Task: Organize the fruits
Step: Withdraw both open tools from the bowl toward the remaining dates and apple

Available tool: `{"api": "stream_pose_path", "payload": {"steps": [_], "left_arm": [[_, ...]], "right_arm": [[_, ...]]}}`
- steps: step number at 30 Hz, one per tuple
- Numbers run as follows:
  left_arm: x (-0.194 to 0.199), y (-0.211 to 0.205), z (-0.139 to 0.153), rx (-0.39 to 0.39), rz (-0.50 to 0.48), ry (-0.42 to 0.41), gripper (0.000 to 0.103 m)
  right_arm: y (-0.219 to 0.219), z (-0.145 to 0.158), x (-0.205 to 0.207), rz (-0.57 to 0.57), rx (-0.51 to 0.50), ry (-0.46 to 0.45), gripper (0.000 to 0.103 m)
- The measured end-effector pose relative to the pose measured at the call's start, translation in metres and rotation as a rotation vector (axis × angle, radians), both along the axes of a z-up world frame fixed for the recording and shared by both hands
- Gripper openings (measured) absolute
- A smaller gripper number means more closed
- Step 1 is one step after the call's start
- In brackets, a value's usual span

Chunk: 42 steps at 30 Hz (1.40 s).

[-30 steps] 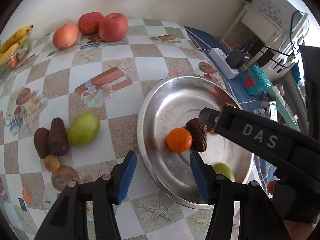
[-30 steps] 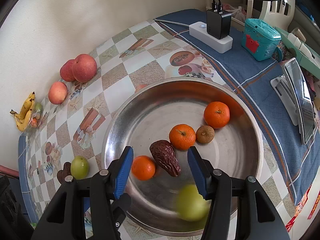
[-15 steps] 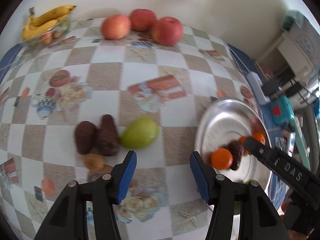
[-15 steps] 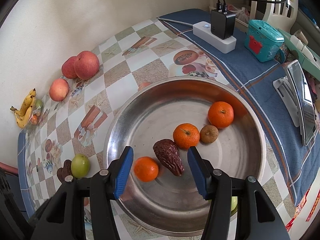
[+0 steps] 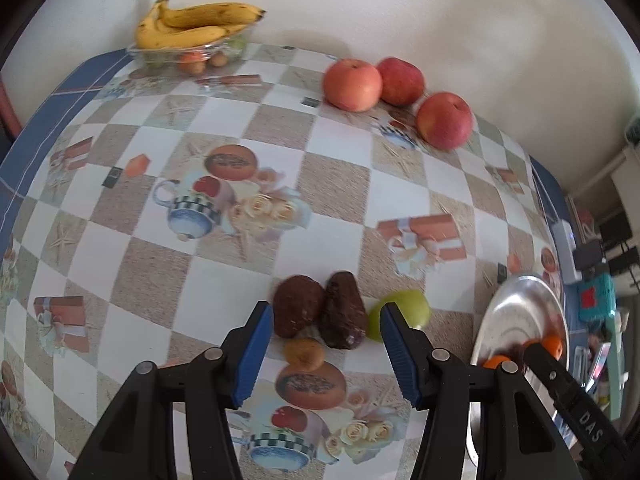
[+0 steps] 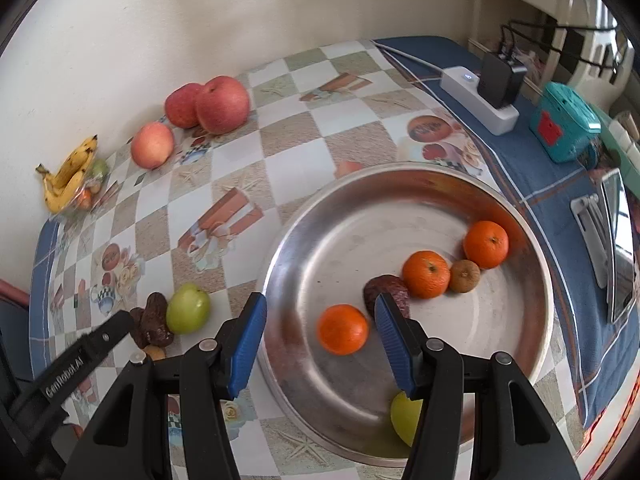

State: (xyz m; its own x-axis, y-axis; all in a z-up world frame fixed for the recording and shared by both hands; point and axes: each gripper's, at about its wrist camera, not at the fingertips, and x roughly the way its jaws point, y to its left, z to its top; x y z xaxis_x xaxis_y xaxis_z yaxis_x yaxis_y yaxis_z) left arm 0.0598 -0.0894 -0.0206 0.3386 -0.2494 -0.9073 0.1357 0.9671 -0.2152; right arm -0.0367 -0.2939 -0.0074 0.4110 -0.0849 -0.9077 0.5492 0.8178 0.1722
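My left gripper [image 5: 326,354] is open above two dark brown dates [image 5: 320,314] and a small tan fruit [image 5: 305,354] on the checked tablecloth; a green fruit [image 5: 404,312] lies just outside its right finger. A steel bowl [image 6: 304,248] holds three oranges [image 6: 426,274], a date [image 6: 384,290], a small brown fruit [image 6: 464,276] and a green fruit [image 6: 404,414]. My right gripper [image 6: 318,346] hangs open over the bowl's left side, with one orange [image 6: 343,329] between its fingers, untouched.
Three red apples [image 5: 394,90] line the wall at the back. Bananas [image 5: 196,26] rest on a clear dish at the far left corner. A white power strip [image 6: 480,98], a teal box [image 6: 564,128] and a tablet on a stand [image 6: 618,240] sit right of the bowl.
My left gripper swung left from the bowl to the dates on the tablecloth. A green fruit rolled to the bowl's near rim. The right gripper shifted slightly left.
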Motion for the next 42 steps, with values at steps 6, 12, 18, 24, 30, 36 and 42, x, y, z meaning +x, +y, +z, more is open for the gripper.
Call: {"api": "stream_pose_path", "payload": {"steps": [6,12,18,24,30,36,42], "left_arm": [[0.005,0.014,0.001,-0.017,0.052,0.005,0.059],[0.007,0.019,0.0,-0.023,0.067,0.013,0.059],[0.007,0.019,-0.004,-0.021,0.069,0.023,0.059],[0.006,0.018,-0.004,-0.019,0.069,0.025,0.059],[0.008,0.019,-0.007,0.018,0.081,0.034,0.082],[0.009,0.024,-0.016,0.093,0.114,0.047,0.103],[0.009,0.028,-0.015,0.127,0.134,0.016,0.103]], "right_arm": [[0.006,0.002,0.003,0.023,-0.013,0.0,0.058],[0.008,0.001,0.004,0.025,-0.014,0.004,0.058],[0.008,-0.002,0.004,0.03,-0.007,0.013,0.058],[0.008,-0.003,0.005,0.033,-0.007,0.016,0.058],[0.009,-0.006,0.006,0.033,-0.009,0.021,0.063],[0.012,-0.018,0.007,0.048,-0.026,0.055,0.089],[0.012,-0.019,0.007,0.045,-0.033,0.046,0.09]]}}
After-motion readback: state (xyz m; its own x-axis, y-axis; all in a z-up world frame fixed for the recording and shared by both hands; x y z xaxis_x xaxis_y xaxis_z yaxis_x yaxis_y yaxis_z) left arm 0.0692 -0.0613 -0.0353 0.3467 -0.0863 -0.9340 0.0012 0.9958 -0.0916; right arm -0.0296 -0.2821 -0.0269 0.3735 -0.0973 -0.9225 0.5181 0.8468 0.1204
